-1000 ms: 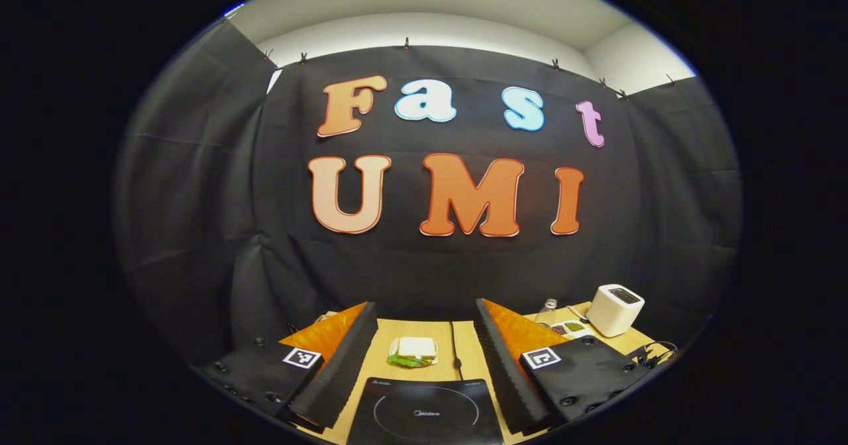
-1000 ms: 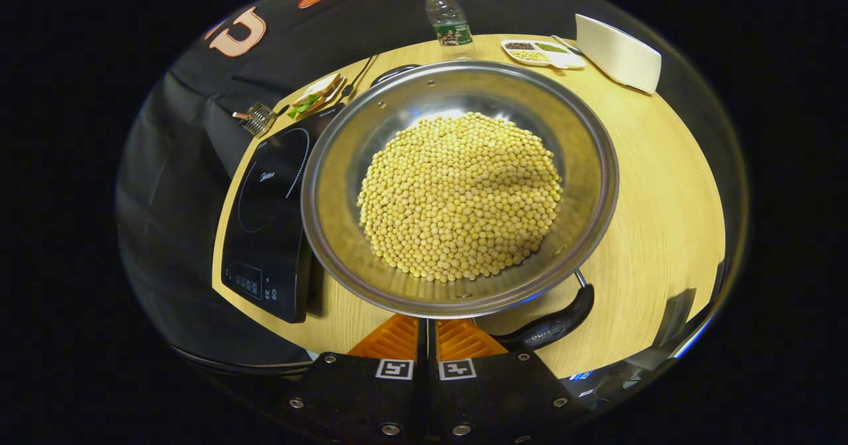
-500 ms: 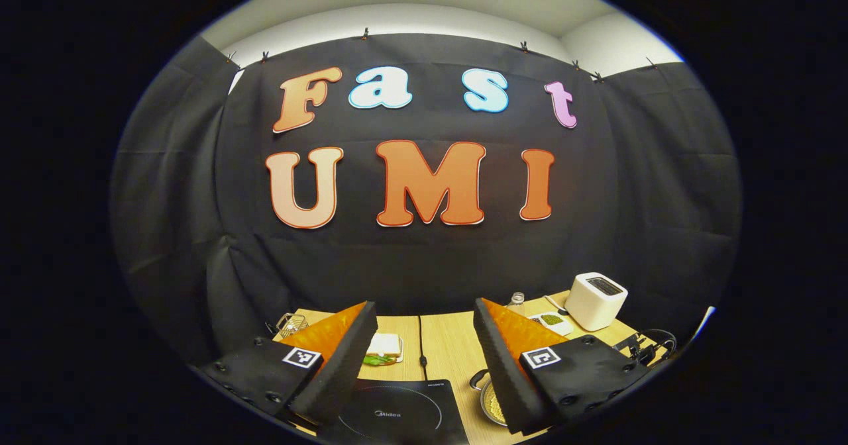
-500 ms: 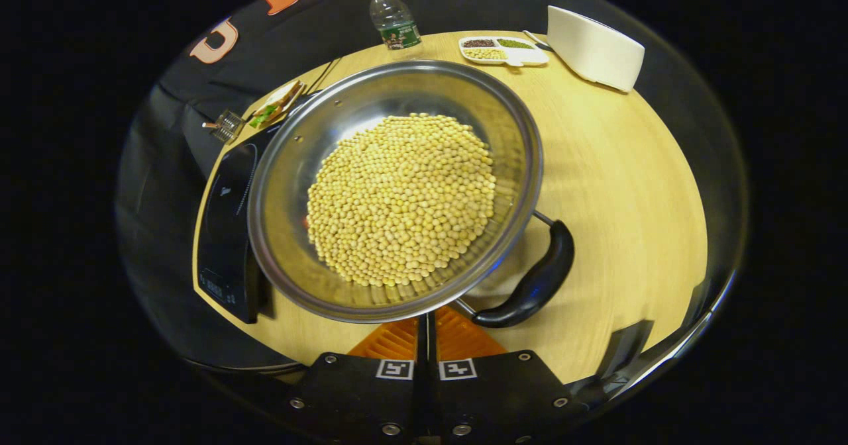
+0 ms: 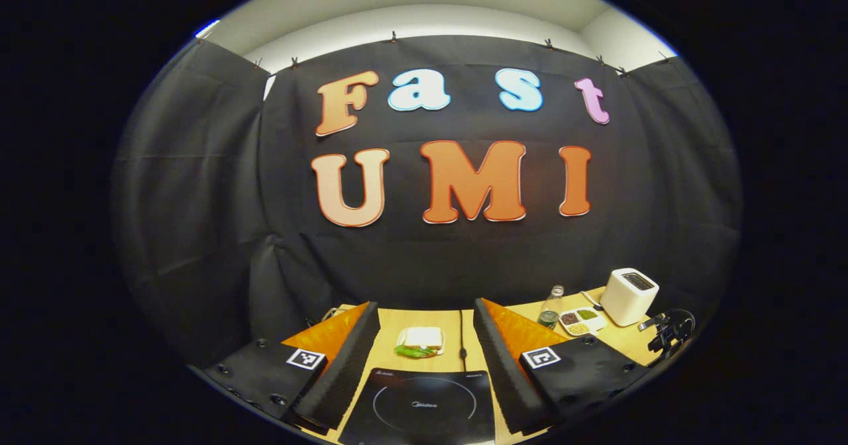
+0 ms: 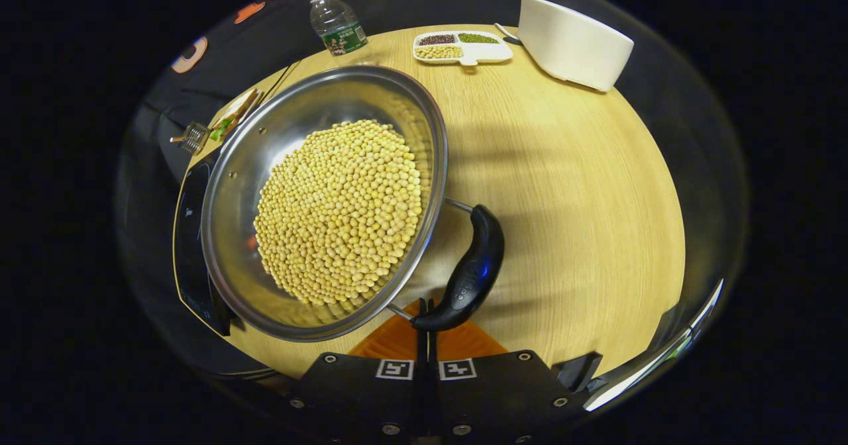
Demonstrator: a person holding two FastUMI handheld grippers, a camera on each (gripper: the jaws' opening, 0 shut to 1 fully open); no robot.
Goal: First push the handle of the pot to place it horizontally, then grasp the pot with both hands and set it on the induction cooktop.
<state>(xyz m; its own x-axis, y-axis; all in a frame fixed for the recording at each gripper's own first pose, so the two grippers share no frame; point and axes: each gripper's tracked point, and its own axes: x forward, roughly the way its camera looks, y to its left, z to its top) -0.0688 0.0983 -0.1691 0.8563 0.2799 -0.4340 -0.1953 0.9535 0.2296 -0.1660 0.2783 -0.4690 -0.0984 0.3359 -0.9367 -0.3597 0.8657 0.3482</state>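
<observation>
The table point(image 6: 596, 187) bears the pot point(image 6: 228, 187) of soybeans point(image 6: 338, 210), beside and partly over the cooktop point(image 5: 424, 405) at its left edge. The pot's black handle point(image 6: 472, 273) points toward the right gripper point(image 6: 426, 316), whose fingers are closed together under the handle's end, gripping nothing. The left gripper point(image 5: 424, 359) is wide open above the cooktop, empty.

Likely staged kitchen booth, cooktop point(image 5: 424, 406), toaster point(image 5: 628, 296)
</observation>
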